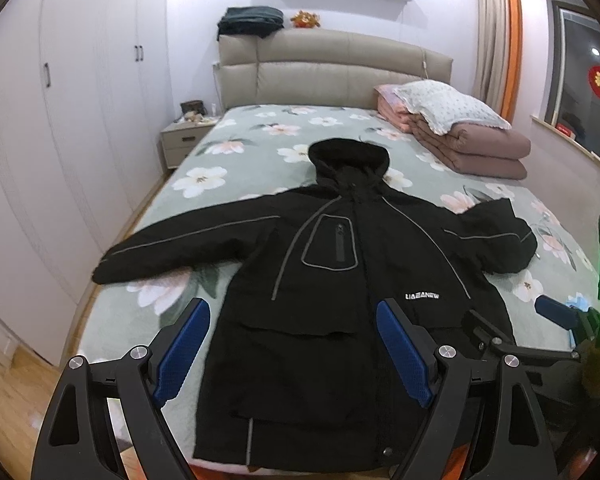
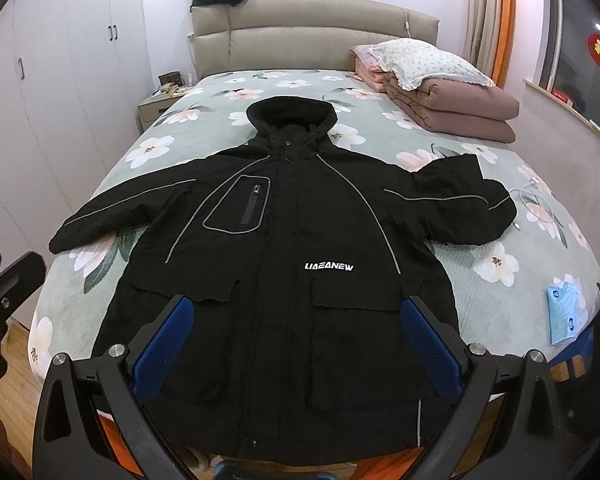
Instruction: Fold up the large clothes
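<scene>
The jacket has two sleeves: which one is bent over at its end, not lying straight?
It is the sleeve on the picture's right, toward the folded brown quilt: its cuff end doubles back. The other sleeve stretches out straight toward the wardrobe side.

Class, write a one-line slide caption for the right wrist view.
Open right gripper hovers over a black hooded jacket spread front-up on a floral bed, one sleeve folded back.
</scene>
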A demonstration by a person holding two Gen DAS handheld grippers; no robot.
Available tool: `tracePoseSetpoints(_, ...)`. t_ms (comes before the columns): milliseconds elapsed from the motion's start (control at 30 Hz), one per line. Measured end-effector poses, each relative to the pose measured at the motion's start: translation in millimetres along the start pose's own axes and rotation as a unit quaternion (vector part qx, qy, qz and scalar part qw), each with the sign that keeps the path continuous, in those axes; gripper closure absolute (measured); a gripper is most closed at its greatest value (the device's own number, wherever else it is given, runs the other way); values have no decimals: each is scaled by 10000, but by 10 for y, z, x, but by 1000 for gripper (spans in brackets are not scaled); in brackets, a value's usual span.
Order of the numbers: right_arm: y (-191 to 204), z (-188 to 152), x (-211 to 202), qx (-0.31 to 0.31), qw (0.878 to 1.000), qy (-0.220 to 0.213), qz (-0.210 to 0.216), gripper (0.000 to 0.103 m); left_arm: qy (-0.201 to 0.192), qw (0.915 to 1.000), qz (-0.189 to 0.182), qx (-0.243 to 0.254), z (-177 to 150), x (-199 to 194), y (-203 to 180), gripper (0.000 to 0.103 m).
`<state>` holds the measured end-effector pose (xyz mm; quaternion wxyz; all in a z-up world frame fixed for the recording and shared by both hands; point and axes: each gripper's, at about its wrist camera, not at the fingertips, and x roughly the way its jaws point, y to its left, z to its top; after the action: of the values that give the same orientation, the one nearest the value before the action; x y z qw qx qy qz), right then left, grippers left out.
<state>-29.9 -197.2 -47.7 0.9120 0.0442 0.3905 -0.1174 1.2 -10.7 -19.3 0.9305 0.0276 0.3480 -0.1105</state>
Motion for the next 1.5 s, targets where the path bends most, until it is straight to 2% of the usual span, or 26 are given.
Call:
tracePoseSetpoints(133,-177,-33,277,160,9998,-9,70,0,71,9997,-221,77,83,398,-148,17)
tracePoseSetpoints(200,-351,-3,470,342,9994,-60,70,0,143,9994,-204,236,164,703,-291,17)
tracePoseSetpoints(267,-603,81,727,620,9980,-69,92,0,244,9982,-139,528,242,1074,-544,17)
tracePoseSetpoints(400,-1169,343,1238,1136,9932,-122,-206,7,324,9935,-447,998,487,1746,-970,17)
tracePoseSetpoints(533,-1948,700,1748,2000,9782,-85,-548,7,449,9872,-713,1352,751,2341,-1472,17)
tracePoseSetpoints(633,-2430,855,1916,2403,9679,36,-733,8,615,9826,-776,1570,896,2607,-1832,17)
tracePoseSetpoints(800,-3314,1074,2057,2495,9587,378,-1310,11,1165,9691,-1299,1744,1150,2977,-2543,17)
tracePoseSetpoints(900,-3824,1127,2098,2485,9571,435,-1425,11,1426,9621,-1438,1826,1237,3140,-3021,17)
tracePoseSetpoints(1033,-4626,1091,2388,2723,9550,766,-891,11,1691,9559,-1441,1923,1294,3343,-3582,17)
tracePoseSetpoints(1133,-5033,1026,2718,2961,9491,962,-474,11,1915,9547,-1229,1916,1297,3571,-3866,17)
tracePoseSetpoints(1333,-5567,950,3518,3364,9311,1380,266,13,2401,9554,-859,1491,1267,3989,-4003,17)
tracePoseSetpoints(1433,-5787,911,3794,3670,9194,1323,499,13,2507,9541,-759,1454,1232,4120,-4030,17)
tracePoseSetpoints(1500,-5858,966,3845,3697,9206,1131,546,13,2533,9529,-735,1499,1203,4205,-4067,17)
